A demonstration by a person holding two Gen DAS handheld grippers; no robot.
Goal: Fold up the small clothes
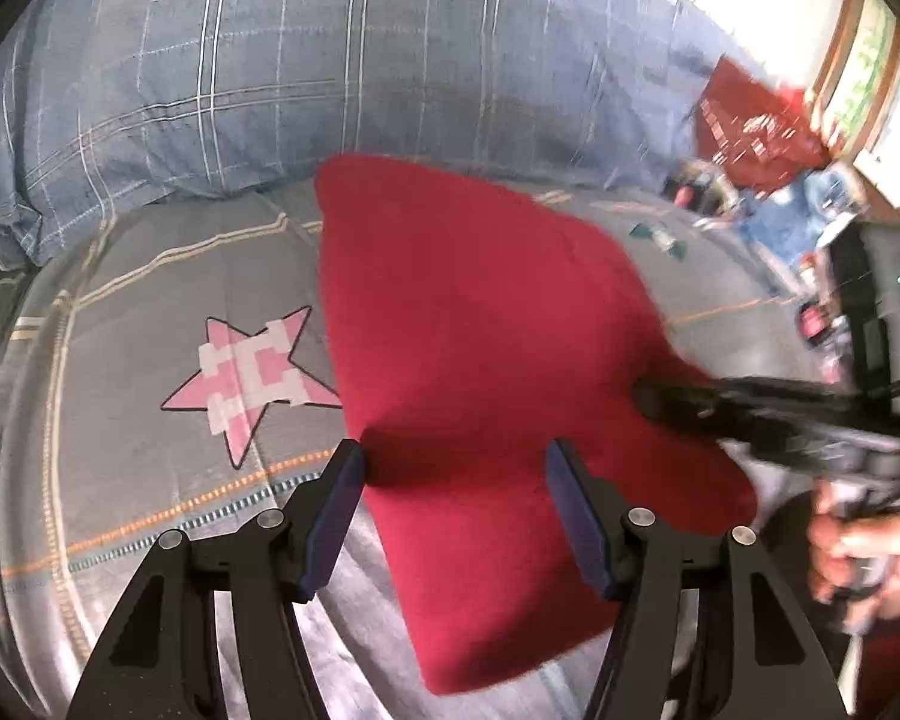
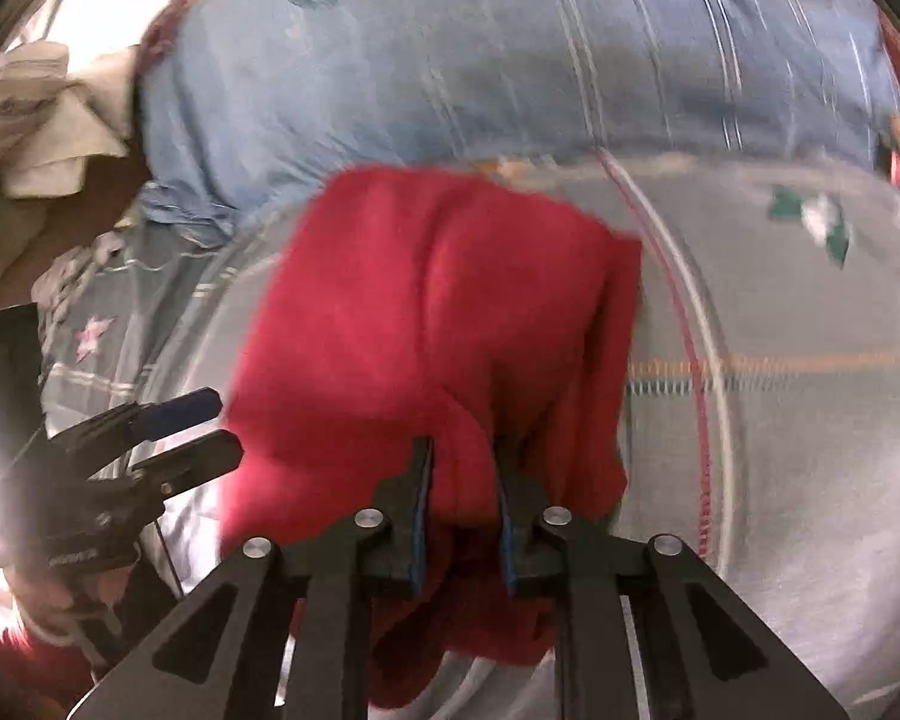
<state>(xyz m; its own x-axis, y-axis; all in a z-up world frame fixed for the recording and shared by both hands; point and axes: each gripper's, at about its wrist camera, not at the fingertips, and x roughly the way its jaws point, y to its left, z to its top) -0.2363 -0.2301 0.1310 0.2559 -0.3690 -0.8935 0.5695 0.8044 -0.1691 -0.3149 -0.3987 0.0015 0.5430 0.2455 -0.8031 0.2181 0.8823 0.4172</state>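
A small red garment (image 1: 480,324) lies on the grey bed sheet (image 1: 150,312), partly lifted at its right side. My left gripper (image 1: 456,462) is open, its fingers straddling the garment's near left edge without holding it. My right gripper (image 2: 463,450) is shut on a bunched fold of the red garment (image 2: 426,300) and holds it up. In the left wrist view the right gripper (image 1: 648,396) pinches the garment's right edge. In the right wrist view the left gripper (image 2: 216,426) is open at the left, beside the cloth.
A blue plaid pillow (image 1: 270,72) lies along the far side of the bed. A pink star print (image 1: 246,378) marks the sheet at left. A red cloth and clutter (image 1: 756,120) sit far right. Beige cloths (image 2: 36,114) are piled at the far left.
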